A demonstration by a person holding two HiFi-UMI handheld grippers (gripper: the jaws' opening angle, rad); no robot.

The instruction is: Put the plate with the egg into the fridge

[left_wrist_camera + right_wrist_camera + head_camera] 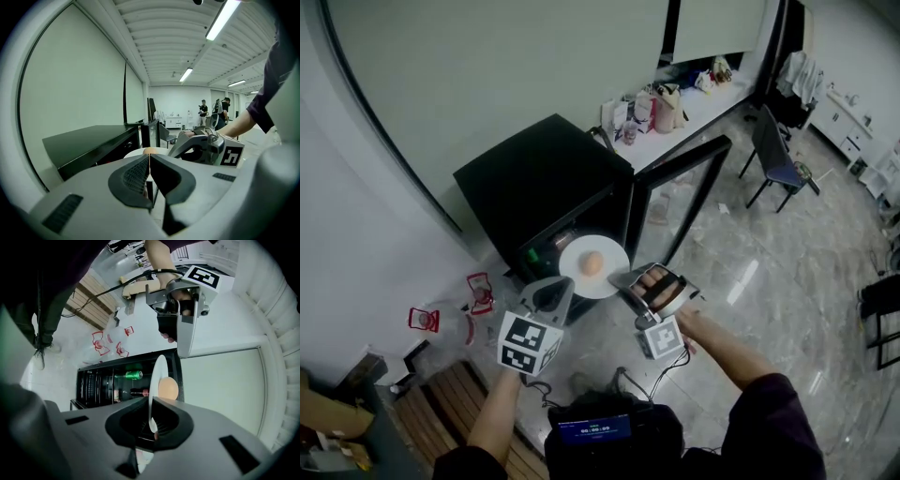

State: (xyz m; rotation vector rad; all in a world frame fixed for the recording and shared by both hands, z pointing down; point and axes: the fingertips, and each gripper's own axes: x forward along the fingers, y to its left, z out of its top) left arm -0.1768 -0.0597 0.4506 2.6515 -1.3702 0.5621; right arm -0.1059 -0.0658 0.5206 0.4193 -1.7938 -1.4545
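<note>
The plate (574, 272) looks glossy, the egg (592, 263) smooth, the fridge (534, 173) matt black.

wall (487, 56): pale | floor (787, 281): glossy marble | chair (780, 171): dark | counter (698, 111): cluttered | ceiling lights (224, 18): on

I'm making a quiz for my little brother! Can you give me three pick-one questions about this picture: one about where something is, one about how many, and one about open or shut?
1. Where is the egg?
A. on the floor
B. on the plate
C. in a cup

2. How many eggs are there?
A. one
B. two
C. four

3. The fridge door is
A. shut
B. taken off
C. swung open

Answers:
1 B, the egg lies in the middle of the white plate.
2 A, the head view shows a single egg.
3 C, the door stands out to one side, and a green can inside shows.
</note>
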